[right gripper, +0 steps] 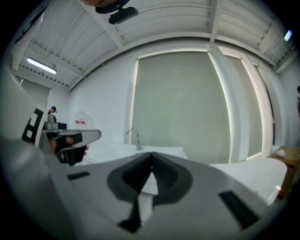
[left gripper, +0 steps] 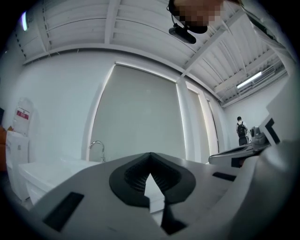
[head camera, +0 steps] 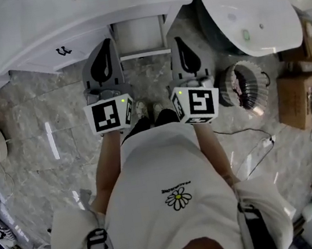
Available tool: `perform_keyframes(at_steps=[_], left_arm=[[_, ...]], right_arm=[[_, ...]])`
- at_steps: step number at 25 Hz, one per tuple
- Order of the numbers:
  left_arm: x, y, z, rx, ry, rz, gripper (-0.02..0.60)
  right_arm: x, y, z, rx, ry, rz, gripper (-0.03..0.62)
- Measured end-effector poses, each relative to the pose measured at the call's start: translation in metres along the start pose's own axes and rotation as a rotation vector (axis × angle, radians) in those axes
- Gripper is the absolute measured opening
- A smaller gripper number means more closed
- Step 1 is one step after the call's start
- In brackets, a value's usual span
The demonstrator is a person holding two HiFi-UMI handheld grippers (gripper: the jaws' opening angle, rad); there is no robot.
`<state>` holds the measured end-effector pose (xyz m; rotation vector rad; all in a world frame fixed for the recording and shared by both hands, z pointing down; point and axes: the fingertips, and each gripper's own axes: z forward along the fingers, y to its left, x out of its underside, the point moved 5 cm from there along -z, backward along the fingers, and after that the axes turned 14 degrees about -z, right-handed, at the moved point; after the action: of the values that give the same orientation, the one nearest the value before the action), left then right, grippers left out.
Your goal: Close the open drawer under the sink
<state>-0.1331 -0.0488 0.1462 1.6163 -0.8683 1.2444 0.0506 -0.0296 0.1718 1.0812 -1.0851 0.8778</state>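
The white sink [head camera: 40, 22] stands at the far side of the grey stone floor [head camera: 42, 109], right in front of the person. A small white box part sticks out from under the sink, near its right end. It looks like the open drawer [head camera: 139, 35], and it is pulled out toward the person. The left hand-held gripper [head camera: 107, 46] is just in front of the sink, at the left side of the drawer. The right hand-held gripper [head camera: 181, 42] is in front of the sink too, at the right side of the drawer. So the drawer sits between the two of them, close to both. I cannot tell if either one touches it. Both point toward the sink. The left one is clenched, with its tips pressed together and nothing in between. The right one is clenched the same way, and it is empty too. A shiny tap [left gripper: 96, 147] stands up on top of the sink. A big round white basin [head camera: 256, 17] lies to the right of the sink. A brown box [head camera: 296, 99] sits on the floor, further right of the sink.
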Motion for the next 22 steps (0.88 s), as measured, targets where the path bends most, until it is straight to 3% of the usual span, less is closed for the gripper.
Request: perform_keyframes(at_steps=[9, 15, 22], left_arm=[[-0.009, -0.009, -0.006, -0.05, -0.031, 0.042, 0.02], [0.003, -0.007, -0.001, -0.062, -0.044, 0.025, 0.02], [0.03, 0.012, 0.007, -0.028, -0.035, -0.037, 0.02]], right_arm=[[0.007, 0.003, -0.002, -0.044, 0.022, 0.033, 0.029], [0.013, 0.009, 0.006, -0.092, -0.008, 0.016, 0.029], [0.015, 0.02, 0.009, -0.052, -0.014, -0.012, 0.029]])
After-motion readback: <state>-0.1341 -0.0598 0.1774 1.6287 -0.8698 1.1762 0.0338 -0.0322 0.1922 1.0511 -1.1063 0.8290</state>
